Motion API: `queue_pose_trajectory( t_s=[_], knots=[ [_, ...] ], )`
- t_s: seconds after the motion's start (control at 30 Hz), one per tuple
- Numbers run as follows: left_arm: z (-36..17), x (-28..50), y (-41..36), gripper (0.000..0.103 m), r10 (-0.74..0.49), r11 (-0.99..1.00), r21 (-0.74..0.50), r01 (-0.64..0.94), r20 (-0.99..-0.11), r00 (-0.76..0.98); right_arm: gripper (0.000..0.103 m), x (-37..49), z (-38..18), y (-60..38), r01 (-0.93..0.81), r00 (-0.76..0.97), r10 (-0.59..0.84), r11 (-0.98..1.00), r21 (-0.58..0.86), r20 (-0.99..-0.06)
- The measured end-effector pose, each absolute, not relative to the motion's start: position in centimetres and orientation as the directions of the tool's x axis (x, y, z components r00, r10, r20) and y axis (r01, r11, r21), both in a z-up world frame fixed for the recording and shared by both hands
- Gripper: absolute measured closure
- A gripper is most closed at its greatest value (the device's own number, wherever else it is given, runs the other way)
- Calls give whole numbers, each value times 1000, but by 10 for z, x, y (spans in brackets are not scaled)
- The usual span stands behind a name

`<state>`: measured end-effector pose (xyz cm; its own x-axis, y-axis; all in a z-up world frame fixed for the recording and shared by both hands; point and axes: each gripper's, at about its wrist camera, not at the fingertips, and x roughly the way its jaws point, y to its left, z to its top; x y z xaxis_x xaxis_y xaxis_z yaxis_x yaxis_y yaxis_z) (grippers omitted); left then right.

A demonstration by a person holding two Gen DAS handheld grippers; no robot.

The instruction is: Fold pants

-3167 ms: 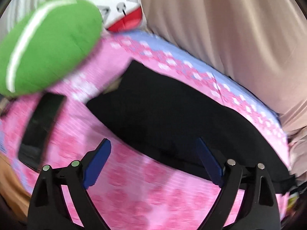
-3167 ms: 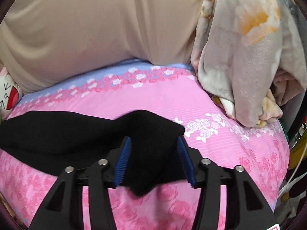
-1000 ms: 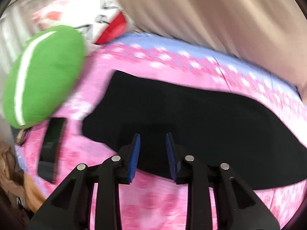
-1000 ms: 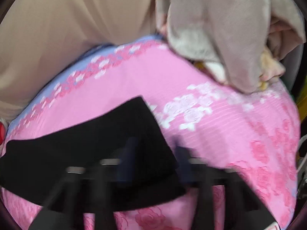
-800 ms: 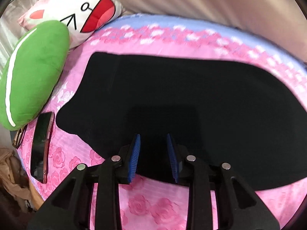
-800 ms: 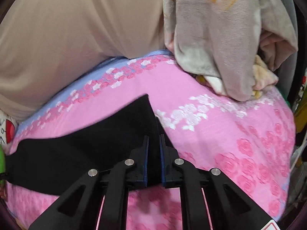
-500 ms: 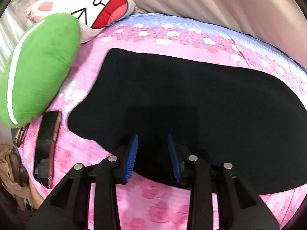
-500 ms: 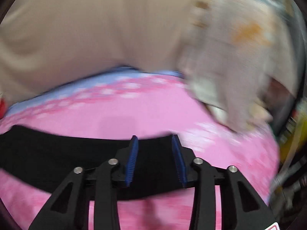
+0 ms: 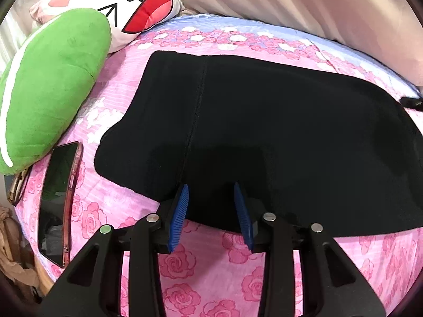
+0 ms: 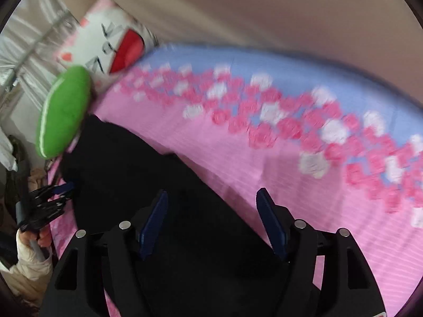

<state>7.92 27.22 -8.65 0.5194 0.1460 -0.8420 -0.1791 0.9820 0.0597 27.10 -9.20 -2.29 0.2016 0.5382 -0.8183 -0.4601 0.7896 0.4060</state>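
Observation:
Black pants (image 9: 264, 132) lie flat, folded lengthwise, on the pink rose bedsheet (image 9: 211, 269). My left gripper (image 9: 211, 195) is open and empty, its blue pads at the near edge of the pants by the waist end. In the blurred right wrist view the pants (image 10: 158, 185) run off to the left. My right gripper (image 10: 211, 200) is open and empty just over the leg end. The left gripper (image 10: 59, 189) shows far left there.
A green cushion (image 9: 50, 100) and a white cartoon-face pillow (image 9: 127, 8) sit at the bed's left end. A phone (image 9: 56, 198) lies on the sheet near the left edge. A beige curtain (image 9: 304, 2) hangs behind the bed.
Both grippers let go of the pants and opened. The right gripper swung left along the pants toward the pillows. The left gripper drew back slightly to the near edge.

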Motion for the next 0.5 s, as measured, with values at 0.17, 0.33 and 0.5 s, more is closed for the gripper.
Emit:
queue_pose_trajectory(
  t_s=[0.17,0.33,0.5],
  knots=[
    [-87,78,273,68,139,984,56,-170,-838,527,92,207,-13,-69,-642,133,578,669,375,-805],
    [-87,78,274,68,137,984,52,-171,-837,530,71,206,-20,-58,-651,58,573,643,404,-818],
    [-86,77,275,68,132,984,46,-172,-837,531,43,249,-14,-68,-525,-44,724,569,632,-689]
  ],
)
